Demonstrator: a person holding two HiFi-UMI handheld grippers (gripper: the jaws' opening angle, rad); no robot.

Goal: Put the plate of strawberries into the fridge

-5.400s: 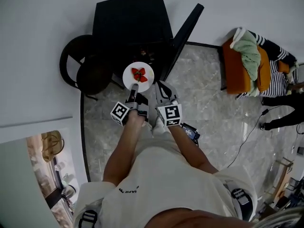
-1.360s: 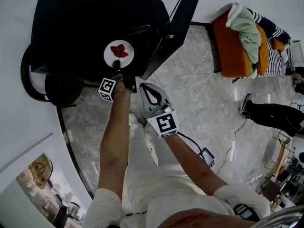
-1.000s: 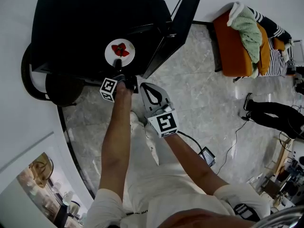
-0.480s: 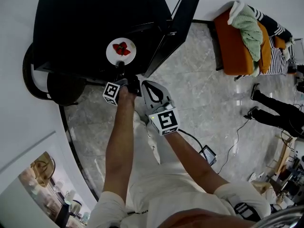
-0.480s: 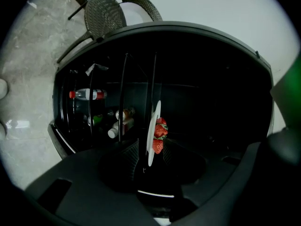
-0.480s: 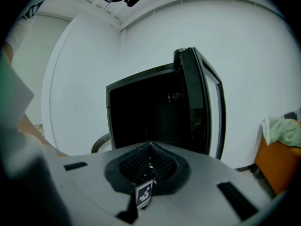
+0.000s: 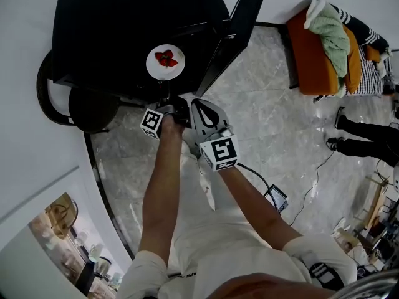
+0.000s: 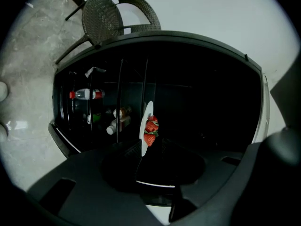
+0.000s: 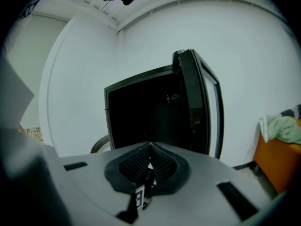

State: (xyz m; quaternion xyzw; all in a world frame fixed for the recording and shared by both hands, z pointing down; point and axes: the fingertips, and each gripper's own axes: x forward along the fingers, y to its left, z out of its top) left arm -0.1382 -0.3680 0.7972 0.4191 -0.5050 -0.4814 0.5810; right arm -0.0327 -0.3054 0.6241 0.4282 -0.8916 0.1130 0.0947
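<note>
**Plate left in the fridge, left gripper drawn clear**

Half a second ago the left gripper (image 7: 169,100) had its tips at the rim of the plate (image 7: 156,68). It has since drawn back, and a dark gap now separates the two in the head view. The plate has stayed inside the fridge.

At far left a dark wicker chair (image 7: 84,108) stands against the fridge (image 7: 124,17). The fridge is black and its interior is dark. Bottles (image 8: 87,94) lie at the left side of the interior. The white plate sits inside on a shelf, near the front edge. The strawberries (image 7: 166,58) are bunched at its middle.

The left gripper hangs just before the opening and points at the plate. Its jaws are parted and grip nothing. In its own view the plate shows edge-on beyond them.

Just beside it, to the right, is the right gripper (image 9: 149,149). Its ribbed pads are pressed together with nothing between them. It faces the open fridge. The fridge door (image 7: 240,23) stands swung out to the right. Further right, well apart, an orange seat (image 7: 315,64) carries a green cloth (image 7: 330,33).
</note>
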